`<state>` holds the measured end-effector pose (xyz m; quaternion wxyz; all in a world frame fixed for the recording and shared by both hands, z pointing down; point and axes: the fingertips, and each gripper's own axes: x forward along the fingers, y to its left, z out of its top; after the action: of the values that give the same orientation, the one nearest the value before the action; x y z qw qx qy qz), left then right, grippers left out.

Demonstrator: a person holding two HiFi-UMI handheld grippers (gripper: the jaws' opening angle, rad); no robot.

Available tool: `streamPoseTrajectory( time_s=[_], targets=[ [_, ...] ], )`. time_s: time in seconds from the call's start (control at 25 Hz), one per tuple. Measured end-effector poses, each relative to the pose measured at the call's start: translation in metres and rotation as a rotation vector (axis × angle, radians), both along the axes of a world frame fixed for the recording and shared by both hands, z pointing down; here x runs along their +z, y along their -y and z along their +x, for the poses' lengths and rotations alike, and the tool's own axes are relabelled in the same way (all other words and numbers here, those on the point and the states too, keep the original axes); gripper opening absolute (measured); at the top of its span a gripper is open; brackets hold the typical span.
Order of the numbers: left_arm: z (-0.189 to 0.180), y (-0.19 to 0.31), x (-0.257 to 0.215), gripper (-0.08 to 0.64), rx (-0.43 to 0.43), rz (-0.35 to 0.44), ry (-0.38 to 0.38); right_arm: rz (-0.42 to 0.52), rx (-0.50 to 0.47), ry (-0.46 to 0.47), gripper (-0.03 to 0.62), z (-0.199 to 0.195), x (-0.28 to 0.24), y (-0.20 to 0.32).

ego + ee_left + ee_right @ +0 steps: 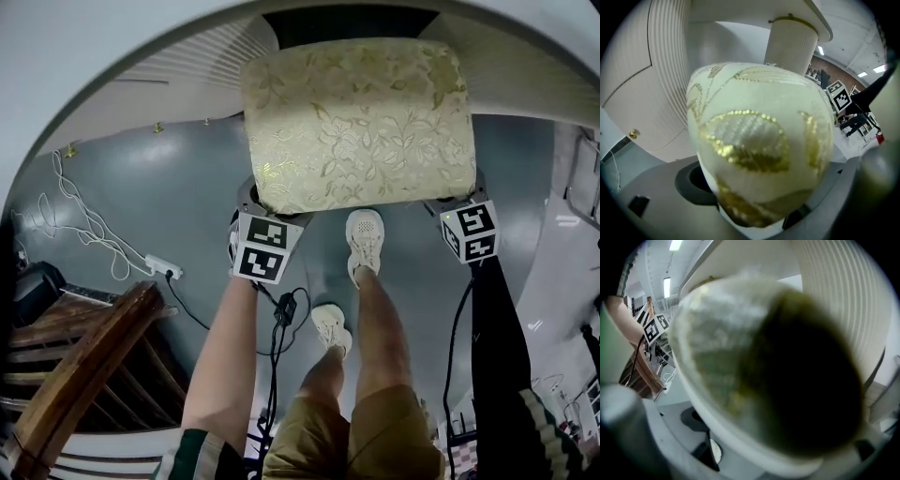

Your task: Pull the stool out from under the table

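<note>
At the left near corner of the stool (361,122), our left gripper (251,202) has the padded seat between its jaws. The left gripper view, filled by the gold-patterned cushion (759,140), suggests a wide clamp on that corner. At the right near corner our right gripper (469,211) looks likewise clenched on the seat.

The stool stands on the grey floor just ahead of our feet. Most of its seat is clear of the table (112,56), and only the far edge lies below the rim.

To do the pull well, we should draw both hands back evenly and level so the seat does not twist. We should also step back, since our shoes are close to it, and mind the cable (281,314) on the floor behind.

Only the head view shows the whole seat and both grips together. The left gripper view alone shows the fluted column (792,42) behind the stool. The right gripper view shows the cushion (754,357) blurred and partly in shadow.
</note>
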<state>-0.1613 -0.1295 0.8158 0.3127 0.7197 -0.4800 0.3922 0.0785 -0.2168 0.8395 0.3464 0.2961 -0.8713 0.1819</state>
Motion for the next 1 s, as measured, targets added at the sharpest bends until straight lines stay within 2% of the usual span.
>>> streamPoseTrajectory(
  time_s=[0.36,0.6,1.0],
  targets=[
    [-0.003,-0.004,-0.011,0.443,-0.005,-0.034,-0.006,-0.088,0.006,0.005,0.454,-0.003,-0.001,-0.008],
    [-0.005,-0.008,-0.015,0.442,-0.010,-0.052,0.012,-0.120,0.001,0.018,0.454,-0.005,0.003,-0.014],
    [-0.005,-0.013,-0.028,0.437,0.009,-0.091,-0.008,-0.183,0.001,0.003,0.454,-0.004,-0.003,-0.021]
  ],
)
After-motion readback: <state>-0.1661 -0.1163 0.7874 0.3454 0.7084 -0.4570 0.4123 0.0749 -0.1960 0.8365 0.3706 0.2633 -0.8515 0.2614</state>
